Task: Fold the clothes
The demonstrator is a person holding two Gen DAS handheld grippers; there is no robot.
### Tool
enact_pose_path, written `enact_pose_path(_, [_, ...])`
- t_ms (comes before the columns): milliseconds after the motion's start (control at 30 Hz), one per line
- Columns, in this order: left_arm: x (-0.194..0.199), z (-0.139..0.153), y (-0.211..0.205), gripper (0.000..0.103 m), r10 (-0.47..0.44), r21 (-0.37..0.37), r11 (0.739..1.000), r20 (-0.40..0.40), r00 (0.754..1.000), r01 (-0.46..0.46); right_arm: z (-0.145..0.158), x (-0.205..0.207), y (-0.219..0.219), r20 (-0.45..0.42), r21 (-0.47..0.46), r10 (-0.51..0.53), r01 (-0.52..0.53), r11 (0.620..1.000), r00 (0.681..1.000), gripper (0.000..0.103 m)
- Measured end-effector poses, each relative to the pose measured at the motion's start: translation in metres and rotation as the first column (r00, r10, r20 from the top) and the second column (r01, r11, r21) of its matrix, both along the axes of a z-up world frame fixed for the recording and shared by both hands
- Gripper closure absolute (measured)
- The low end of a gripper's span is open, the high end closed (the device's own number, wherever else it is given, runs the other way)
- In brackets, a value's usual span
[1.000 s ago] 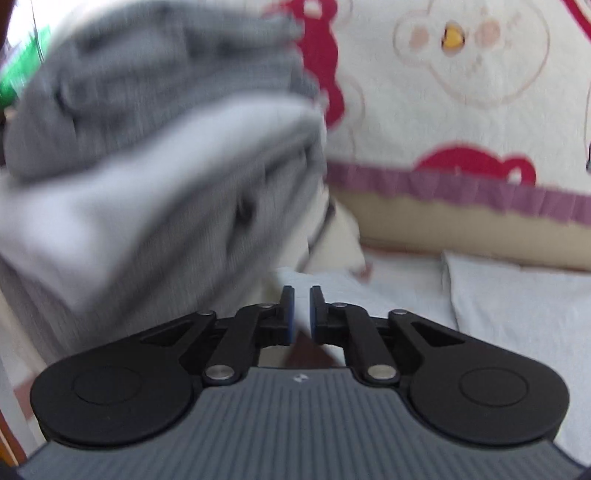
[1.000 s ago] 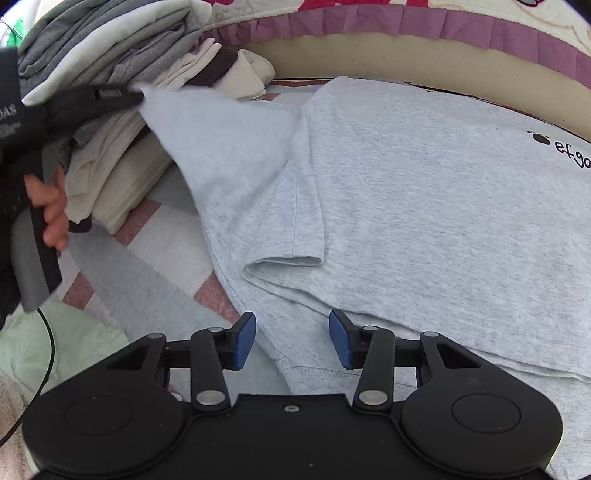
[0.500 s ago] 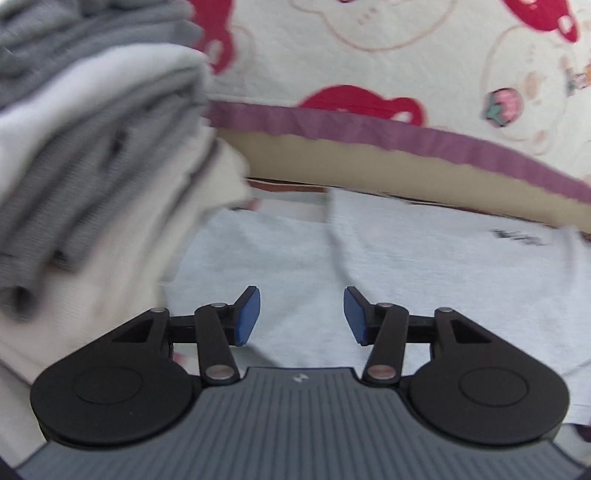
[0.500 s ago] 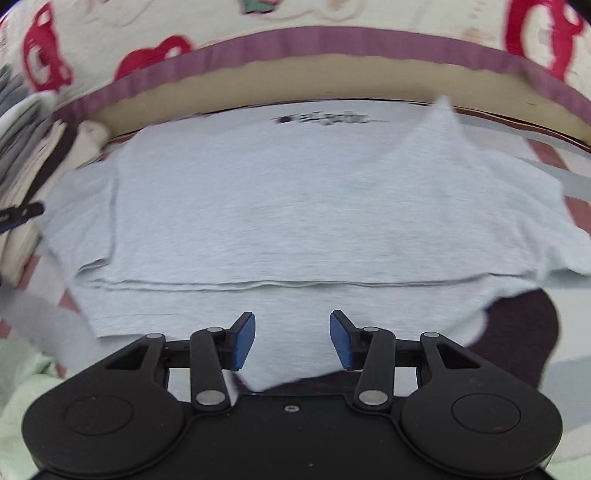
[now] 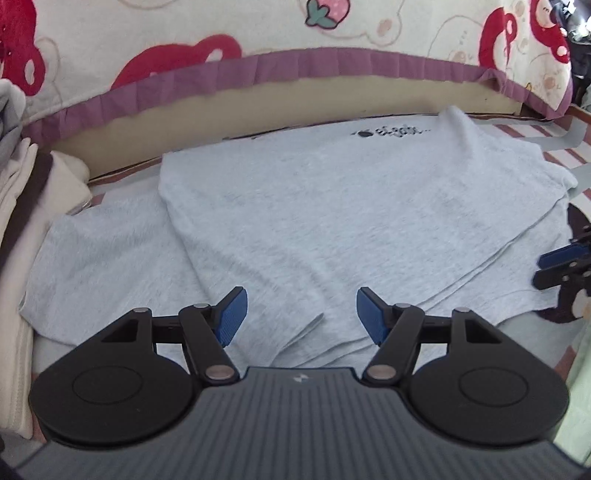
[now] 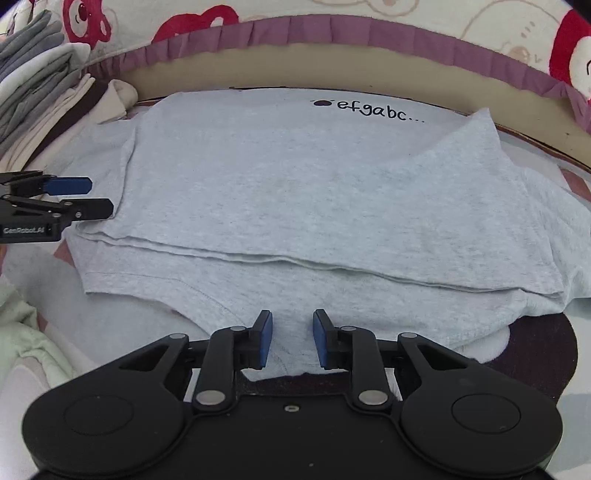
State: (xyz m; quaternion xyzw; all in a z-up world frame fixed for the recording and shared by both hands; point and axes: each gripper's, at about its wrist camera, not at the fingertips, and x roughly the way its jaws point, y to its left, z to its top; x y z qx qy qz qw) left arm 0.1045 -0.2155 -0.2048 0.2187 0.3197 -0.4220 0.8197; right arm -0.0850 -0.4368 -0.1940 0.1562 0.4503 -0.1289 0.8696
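Left claw (image 5: pixel 298 315): hovering low over the near left part of the shirt, blue pads spread wide, nothing between them.
Right claw (image 6: pixel 292 339): hanging over the near hem, pads parted by a narrower gap, gripping nothing.
Grey T-shirt (image 6: pixel 295 192): lying flat on the bed, partly folded, an upper layer resting over a lower one that is showing along the near edge; black lettering "efgabc..." is sitting near the far edge.
Sleeve (image 5: pixel 110 251): spreading out flat to the left, beside the stack.
Stack of folded clothes (image 6: pixel 40 92): sitting at far left, greys on top, creams beneath, just beside the shirt.
Quilt (image 5: pixel 258 33): bunching up behind it all, cream with red bears and a purple frill.
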Motion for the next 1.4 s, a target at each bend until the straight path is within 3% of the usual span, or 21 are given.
enact_pose_path(133, [0.018,-0.009,0.01,0.03,0.093,0.088,0.991,0.041,0.995,-0.097,0.006,-0.02,-0.023,0.013,0.07,-0.041,0.04,0.997,0.999,0.072])
enact_pose_path(233, [0.04,-0.004,0.026,0.029,0.207,0.054,0.978,-0.084,0.975,-0.203,0.016,-0.036,-0.052,0.067,0.007,-0.191,0.191,0.982,0.979,0.064])
enact_pose_path(333, [0.052,-0.004,0.041,0.029,0.307,0.056,0.951,-0.12,0.944,-0.303,0.02,-0.046,-0.088,0.08,-0.123,-0.352,0.36,0.925,0.932,0.054])
enact_pose_path(400, [0.066,-0.005,0.057,0.029,0.349,-0.024,0.93,-0.269,0.898,-0.368,0.019,-0.052,-0.113,0.089,-0.18,-0.426,0.436,0.882,0.9,0.053])
enact_pose_path(433, [0.073,-0.006,0.065,0.029,0.358,-0.06,0.915,-0.334,0.872,-0.398,0.017,-0.054,-0.122,0.096,-0.178,-0.435,0.445,0.877,0.895,0.054])
enact_pose_path(467, [0.076,-0.004,0.069,0.029,0.351,-0.094,0.908,-0.365,0.863,-0.409,0.015,-0.056,-0.13,0.103,-0.171,-0.439,0.451,0.876,0.893,0.054])
enact_pose_path(567, [0.079,0.0,0.075,0.029,0.307,-0.162,0.904,-0.399,0.864,-0.396,0.007,-0.052,-0.143,0.088,-0.145,-0.435,0.444,0.884,0.896,0.054])
enact_pose_path(700, [0.082,0.0,0.078,0.029,0.298,-0.178,0.902,-0.403,0.865,-0.393,-0.005,-0.048,-0.145,0.079,-0.148,-0.439,0.446,0.883,0.895,0.052])
enact_pose_path(767, [0.082,0.001,0.074,0.031,0.271,-0.177,0.915,-0.393,0.879,-0.362,-0.009,-0.048,-0.145,0.082,-0.148,-0.447,0.455,0.878,0.891,0.046])
enact_pose_path(900, [0.077,0.0,0.062,0.031,0.229,-0.147,0.943,-0.361,0.904,-0.298,-0.009,-0.047,-0.138,0.1,-0.165,-0.44,0.451,0.877,0.892,0.046])
enact_pose_path(933, [0.074,-0.001,0.061,0.032,0.233,-0.137,0.945,-0.357,0.904,-0.298,-0.008,-0.048,-0.135,0.106,-0.168,-0.429,0.442,0.881,0.897,0.049])
enact_pose_path(1000, [0.071,0.001,0.061,0.036,0.249,-0.122,0.944,-0.345,0.905,-0.307,-0.006,-0.049,-0.13,0.116,-0.175,-0.407,0.422,0.889,0.906,0.068])
enact_pose_path(1133, [0.075,0.003,0.065,0.055,0.29,-0.115,0.931,-0.345,0.893,-0.347,-0.001,-0.052,-0.12,0.137,-0.189,-0.362,0.384,0.904,0.922,0.072])
enact_pose_path(1233, [0.078,0.004,0.068,0.055,0.326,-0.092,0.921,-0.348,0.879,-0.379,-0.003,-0.047,-0.118,0.085,-0.268,-0.368,0.377,0.887,0.926,0.071])
enact_pose_path(1333, [0.076,0.007,0.068,0.055,0.378,-0.034,0.915,-0.278,0.883,-0.403,-0.005,-0.04,-0.113,0.022,-0.365,-0.352,0.336,0.869,0.936,0.062])
enact_pose_path(1400, [0.077,0.008,0.069,0.055,0.412,-0.013,0.904,-0.247,0.877,-0.428,-0.005,-0.04,-0.114,-0.002,-0.416,-0.374,0.34,0.843,0.927,0.063])
